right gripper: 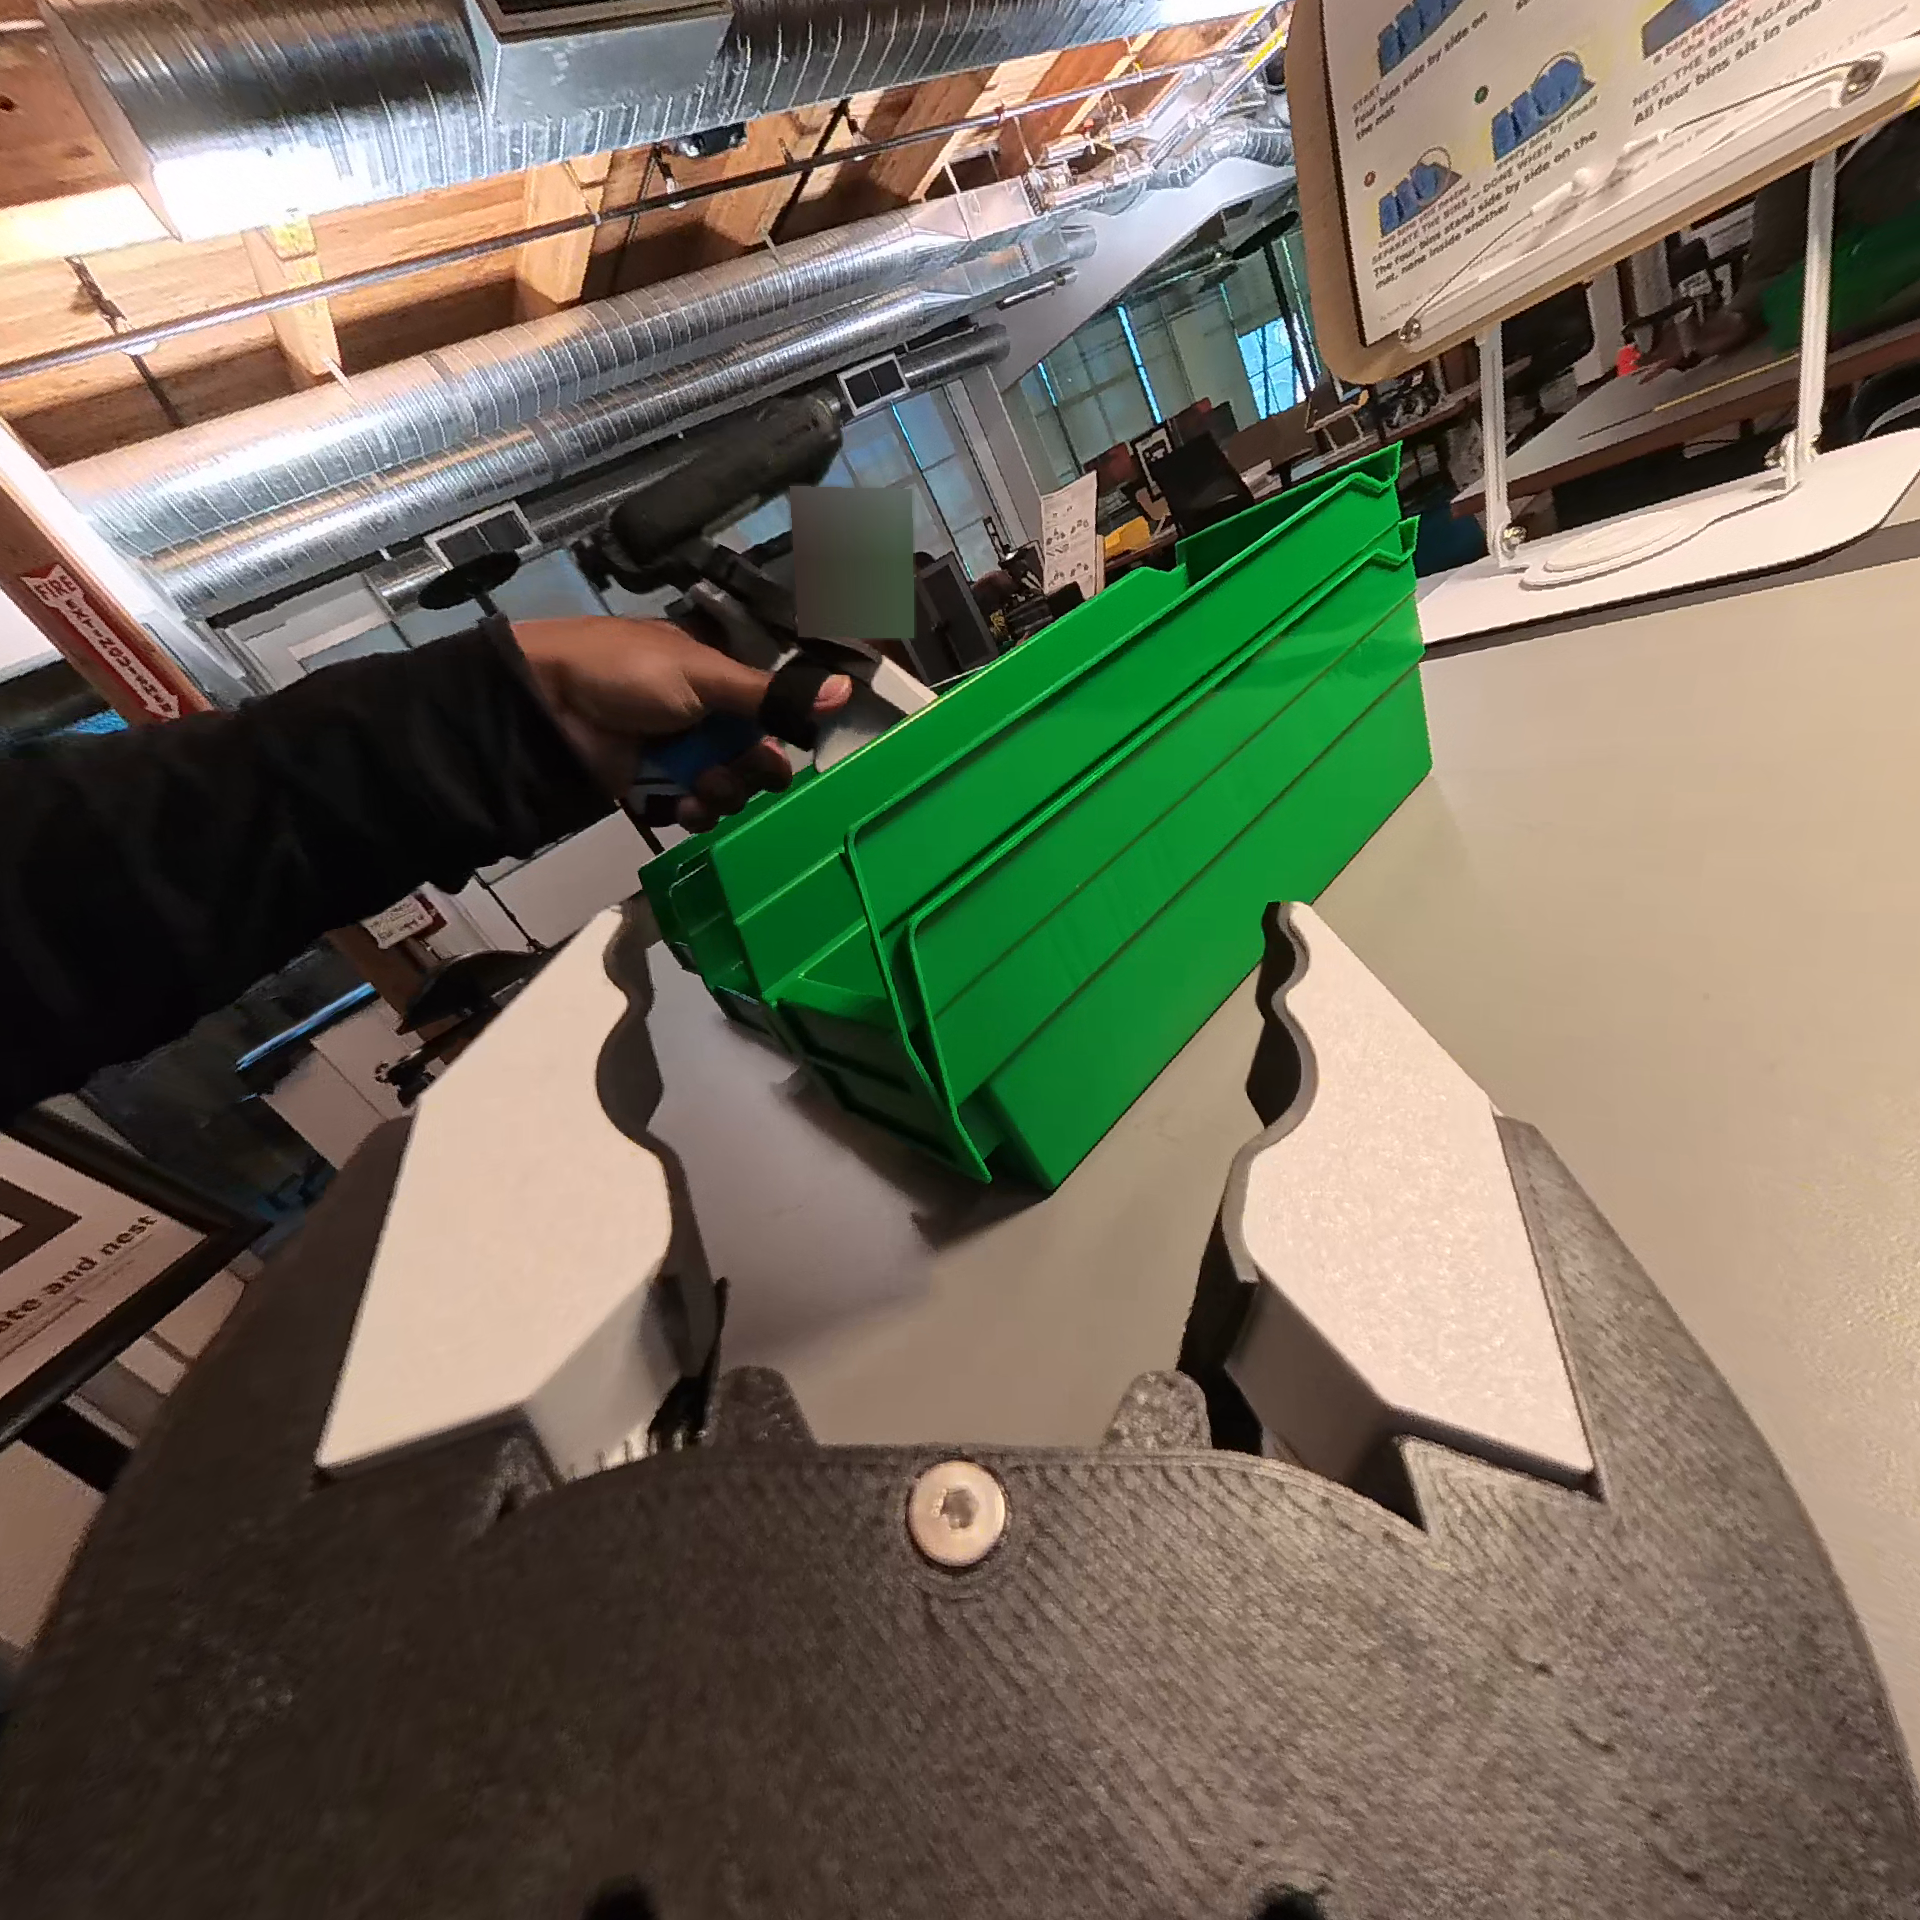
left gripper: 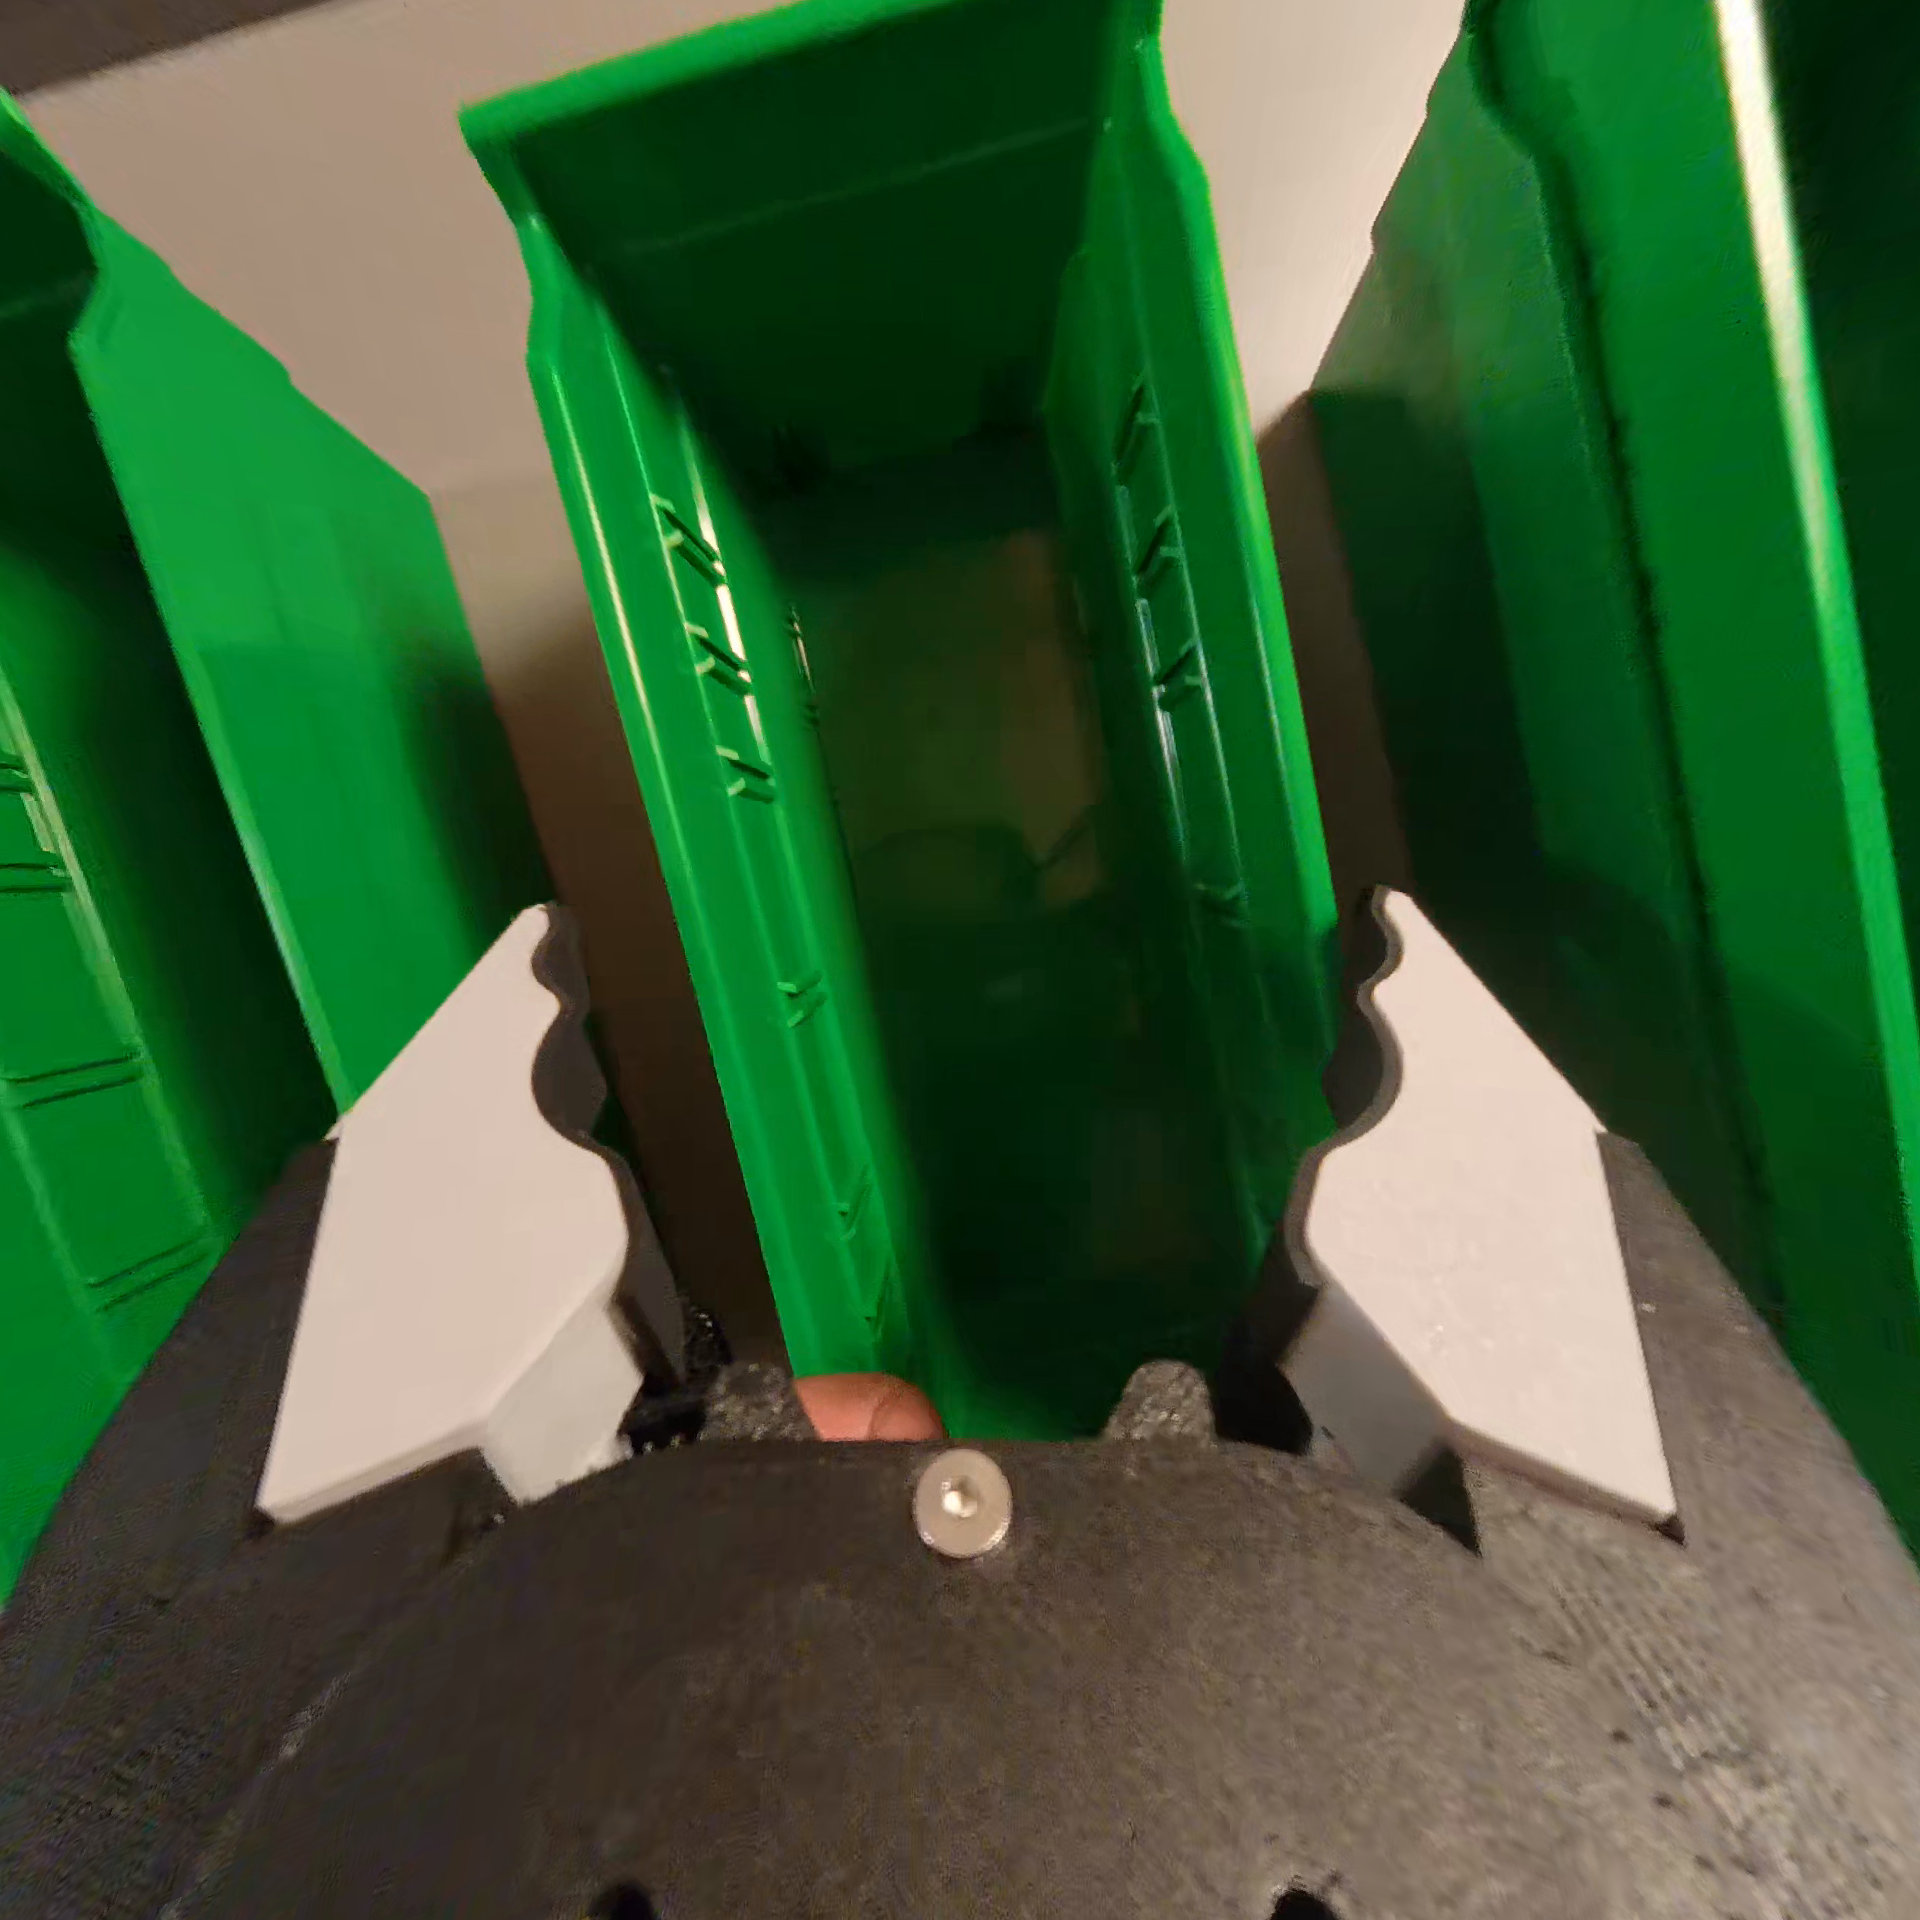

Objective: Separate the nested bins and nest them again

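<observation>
In the left wrist view, my left gripper (left gripper: 961,1029) is open around a green bin (left gripper: 831,312) that stands on the grey table (left gripper: 343,260). There is a clear gap between the left pad (left gripper: 561,1039) and the bin's wall. The right pad (left gripper: 1361,1018) is close beside the other wall. Two more green bins stand apart from it at the left (left gripper: 260,644) and right (left gripper: 1621,623). In the right wrist view, my right gripper (right gripper: 956,1018) is open and empty, just short of the row of green bins (right gripper: 1195,935). The left gripper (right gripper: 831,707), in a hand, is behind that row.
A person's dark sleeve (right gripper: 260,831) reaches in from the left. An instruction board (right gripper: 1558,156) on a white stand (right gripper: 1600,540) is at the far right of the table (right gripper: 1662,883). A framed sign (right gripper: 83,1278) is at the lower left, beyond the table's edge.
</observation>
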Available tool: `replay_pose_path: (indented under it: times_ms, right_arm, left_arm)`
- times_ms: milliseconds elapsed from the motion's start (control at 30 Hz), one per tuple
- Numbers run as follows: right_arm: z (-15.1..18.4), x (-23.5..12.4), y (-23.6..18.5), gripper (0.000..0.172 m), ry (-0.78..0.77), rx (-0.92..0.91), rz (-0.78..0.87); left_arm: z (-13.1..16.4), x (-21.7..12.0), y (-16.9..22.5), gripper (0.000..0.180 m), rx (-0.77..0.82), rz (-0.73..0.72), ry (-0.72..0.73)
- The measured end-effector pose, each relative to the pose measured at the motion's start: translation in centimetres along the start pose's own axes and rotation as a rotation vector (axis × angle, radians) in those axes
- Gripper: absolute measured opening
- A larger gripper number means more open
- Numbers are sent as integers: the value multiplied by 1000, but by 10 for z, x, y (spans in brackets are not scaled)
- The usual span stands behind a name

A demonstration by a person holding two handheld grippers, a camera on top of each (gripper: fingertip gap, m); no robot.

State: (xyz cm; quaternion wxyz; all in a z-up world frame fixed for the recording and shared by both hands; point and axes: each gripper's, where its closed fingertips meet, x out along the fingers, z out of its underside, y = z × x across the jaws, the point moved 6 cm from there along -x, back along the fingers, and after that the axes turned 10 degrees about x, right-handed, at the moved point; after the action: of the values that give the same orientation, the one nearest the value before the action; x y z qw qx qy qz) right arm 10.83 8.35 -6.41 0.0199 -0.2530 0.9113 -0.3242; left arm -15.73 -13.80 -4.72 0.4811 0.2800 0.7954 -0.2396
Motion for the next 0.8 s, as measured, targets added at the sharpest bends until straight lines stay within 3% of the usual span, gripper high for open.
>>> replay_pose_path:
  times_ms: [333,567,800]
  right_arm:
    - [-1,-1,0,115,5,11,-12]
    - [-1,-1,0,114,6,14,-11]
    - [-1,-2,0,114,12,16,-15]
  left_arm:
    - [7,11,10,142,20,32,-52]
    - [6,8,6,113,19,66,-41]
    - [-5,-31,-7,104,-21,33,61]
